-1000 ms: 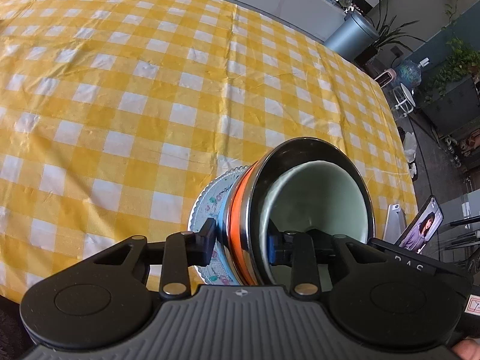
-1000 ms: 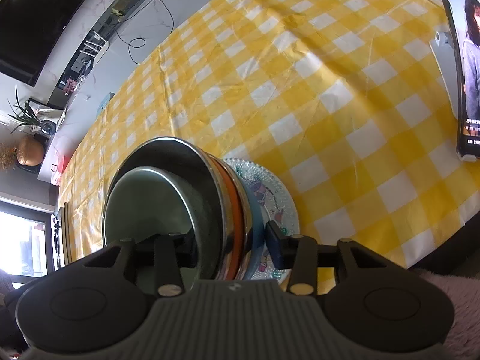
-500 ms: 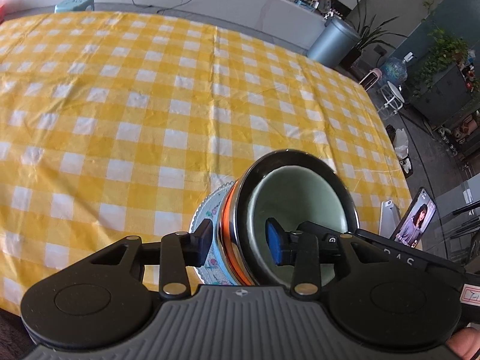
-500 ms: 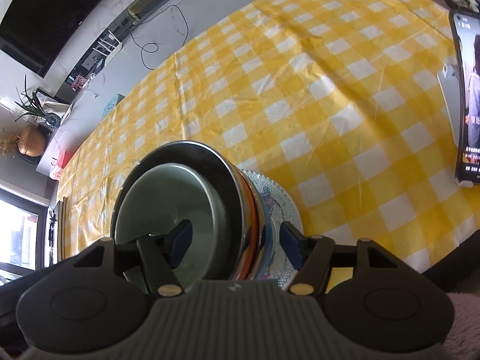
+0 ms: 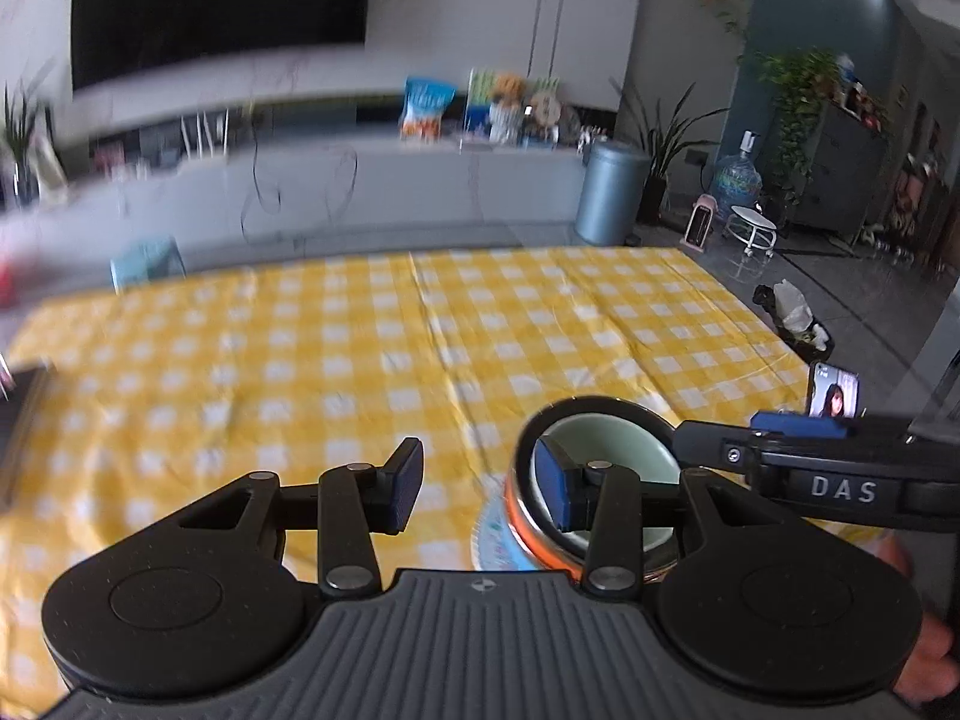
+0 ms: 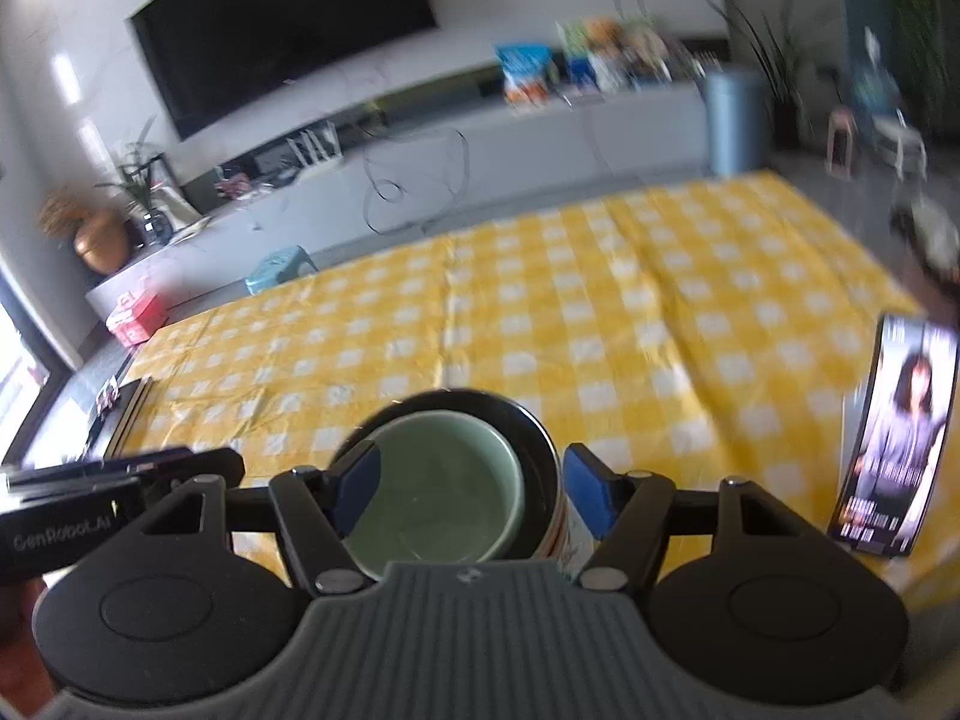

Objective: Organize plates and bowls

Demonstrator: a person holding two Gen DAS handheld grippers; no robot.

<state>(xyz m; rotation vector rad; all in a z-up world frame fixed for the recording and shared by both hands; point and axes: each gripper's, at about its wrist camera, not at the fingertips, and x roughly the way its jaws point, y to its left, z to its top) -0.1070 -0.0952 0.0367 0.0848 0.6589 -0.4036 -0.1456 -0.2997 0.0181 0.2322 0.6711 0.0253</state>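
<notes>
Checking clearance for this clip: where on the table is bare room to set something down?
The yellow checked cloth lies bare from the nested stack to the far edge. Crowded spots: the stack near the front edge, the phone on its right, a dark flat object at left.

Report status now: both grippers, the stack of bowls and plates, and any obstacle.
Left gripper and right gripper open, jaws just widened, nothing gripped. Nested stack, pale green bowl in steel bowl, rests on yellow checked tablecloth. Propped phone at the right, apart from the stack.
</notes>
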